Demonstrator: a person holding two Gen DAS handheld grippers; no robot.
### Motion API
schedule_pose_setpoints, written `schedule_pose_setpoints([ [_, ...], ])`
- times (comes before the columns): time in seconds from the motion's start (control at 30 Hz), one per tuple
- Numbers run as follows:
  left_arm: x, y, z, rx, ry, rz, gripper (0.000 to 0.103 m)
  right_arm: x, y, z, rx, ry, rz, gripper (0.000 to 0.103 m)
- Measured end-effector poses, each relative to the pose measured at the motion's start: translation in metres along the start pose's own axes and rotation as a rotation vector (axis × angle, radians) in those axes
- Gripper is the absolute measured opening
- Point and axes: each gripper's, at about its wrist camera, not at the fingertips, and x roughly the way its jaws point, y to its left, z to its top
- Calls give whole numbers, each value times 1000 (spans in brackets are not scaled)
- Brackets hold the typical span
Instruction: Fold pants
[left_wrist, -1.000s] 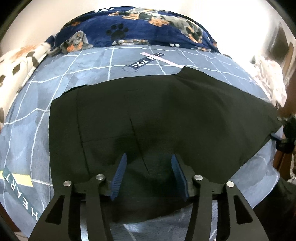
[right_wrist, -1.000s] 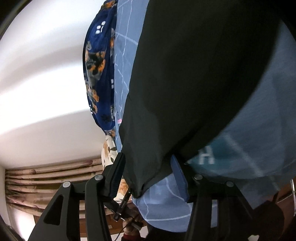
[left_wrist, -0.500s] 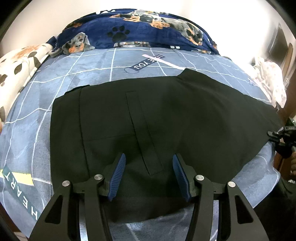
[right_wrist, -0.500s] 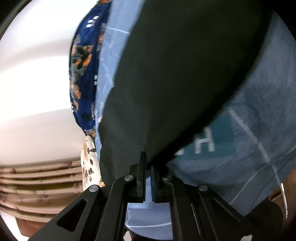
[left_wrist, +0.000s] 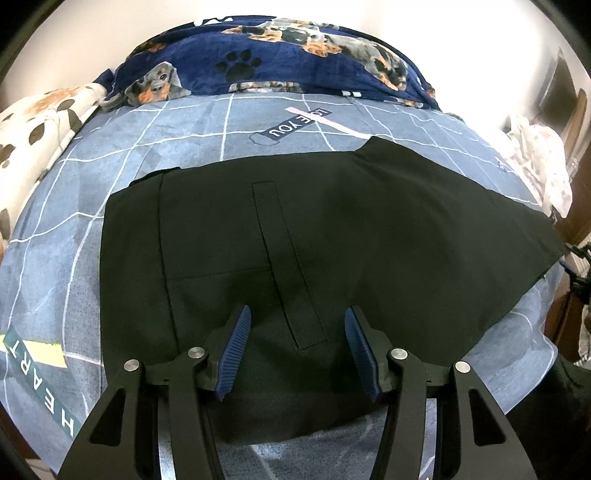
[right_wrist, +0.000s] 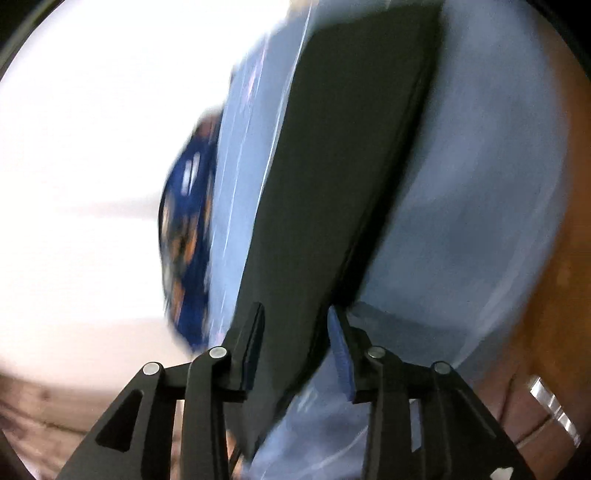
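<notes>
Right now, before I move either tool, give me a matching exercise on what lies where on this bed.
Things:
1. black pants
2. dog-print blanket
3. left tool
4. leaf-print cloth

Places or states:
a. bunched along the far end of the sheet
b. spread flat on the grid sheet
c. open, pointing down at the pants
d. at the far left edge of the sheet

Pairs: 1-b, 2-a, 3-c, 4-d
</notes>
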Motion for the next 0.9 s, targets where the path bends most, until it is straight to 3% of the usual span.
schedule_pose_setpoints([
  [0.1,0,0,0,-9,2,0,54,-48,-31,51,60,-181,-34,37],
  [0.3,1,1,2,-40,14,5,54,-72,-56,92,117,-284,-23,37],
  [0.4,1,0,3,-46,18,10,55,-67,-52,100,85,-287,-48,36],
  [0.47,1,-1,2,-47,20,15,55,-64,-50,103,75,-283,-64,9],
  [0.67,1,-4,2,-38,21,22,59,-63,-24,107,-37,-292,-76,8],
  [0.77,2,-6,2,-31,20,28,61,-52,-13,114,-65,-207,4,9],
  [0.83,2,-7,1,-30,19,28,62,-48,-11,117,-53,-184,0,10],
  [0.9,2,-8,1,-31,19,28,62,-47,-16,123,-9,-164,-2,21],
])
